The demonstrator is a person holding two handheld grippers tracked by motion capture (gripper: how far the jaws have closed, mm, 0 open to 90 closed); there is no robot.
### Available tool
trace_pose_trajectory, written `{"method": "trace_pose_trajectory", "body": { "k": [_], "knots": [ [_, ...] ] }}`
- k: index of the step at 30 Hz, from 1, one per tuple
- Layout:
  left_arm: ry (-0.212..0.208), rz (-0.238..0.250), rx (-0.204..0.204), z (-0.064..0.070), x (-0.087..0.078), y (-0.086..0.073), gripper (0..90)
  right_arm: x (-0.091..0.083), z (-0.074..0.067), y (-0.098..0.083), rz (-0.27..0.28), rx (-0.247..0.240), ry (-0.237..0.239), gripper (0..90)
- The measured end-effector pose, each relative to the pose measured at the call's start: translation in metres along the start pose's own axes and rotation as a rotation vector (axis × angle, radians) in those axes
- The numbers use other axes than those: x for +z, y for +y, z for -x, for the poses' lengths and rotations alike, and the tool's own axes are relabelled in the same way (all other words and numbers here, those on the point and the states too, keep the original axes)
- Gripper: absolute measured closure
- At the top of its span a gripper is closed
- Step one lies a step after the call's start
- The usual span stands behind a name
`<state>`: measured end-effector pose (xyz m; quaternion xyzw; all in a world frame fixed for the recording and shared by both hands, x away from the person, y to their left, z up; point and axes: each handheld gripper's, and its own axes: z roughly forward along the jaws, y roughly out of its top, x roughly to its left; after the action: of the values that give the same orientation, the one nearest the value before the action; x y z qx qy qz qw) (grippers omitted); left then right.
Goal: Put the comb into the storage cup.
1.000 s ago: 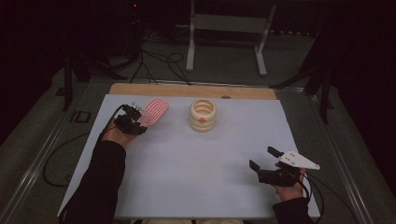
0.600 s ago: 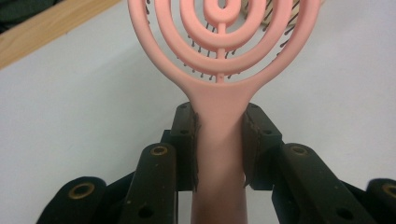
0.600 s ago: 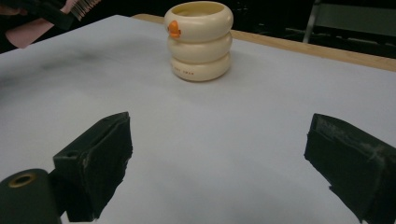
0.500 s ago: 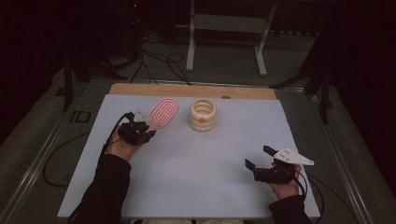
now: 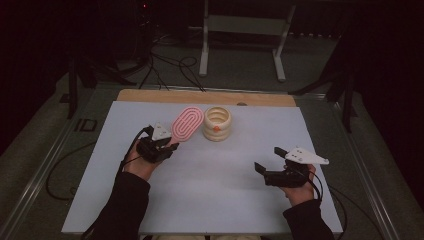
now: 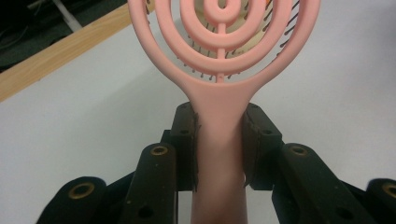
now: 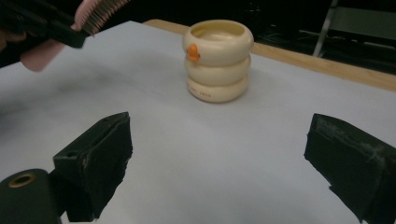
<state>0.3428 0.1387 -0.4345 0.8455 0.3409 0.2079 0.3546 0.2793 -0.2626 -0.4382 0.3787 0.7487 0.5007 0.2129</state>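
Note:
A pink hairbrush (image 5: 187, 123) with an oval ringed head is held off the table by its handle (image 6: 218, 140) in my left gripper (image 5: 169, 145), whose jaws press on both sides of it. Its head hangs just left of a cream ribbed cup (image 5: 217, 123) with an orange dot, which stands upright near the table's far edge. In the right gripper view the cup (image 7: 217, 60) sits straight ahead and the brush (image 7: 93, 11) is at the upper left. My right gripper (image 5: 270, 160) hovers at the front right, jaws wide open and empty.
The white tabletop (image 5: 210, 190) has a wooden strip (image 5: 205, 97) along its far edge. A metal stand (image 5: 245, 30) and cables lie on the dark floor beyond. Bare surface lies between the two grippers.
My left gripper has carried the brush rightward, so that it is now next to the cup. The right gripper has shifted slightly left and up.

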Motion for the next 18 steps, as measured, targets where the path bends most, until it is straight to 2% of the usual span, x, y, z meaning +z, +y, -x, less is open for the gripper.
{"method": "trace_pose_trajectory", "body": {
  "k": [4, 6, 18],
  "knots": [
    [-0.003, 0.012, 0.002, 0.003, 0.001, 0.002, 70.4, 0.004, -0.002, 0.007, 0.004, 0.003, 0.009, 7.5],
    [-0.010, 0.030, 0.007, 0.010, 0.003, 0.005, 70.4, 0.008, -0.002, 0.012, 0.005, 0.001, 0.021, 7.5],
    [-0.032, 0.070, 0.022, 0.028, 0.010, 0.012, 70.4, 0.026, -0.009, 0.038, 0.010, 0.012, 0.066, 7.6]
  ]
}}
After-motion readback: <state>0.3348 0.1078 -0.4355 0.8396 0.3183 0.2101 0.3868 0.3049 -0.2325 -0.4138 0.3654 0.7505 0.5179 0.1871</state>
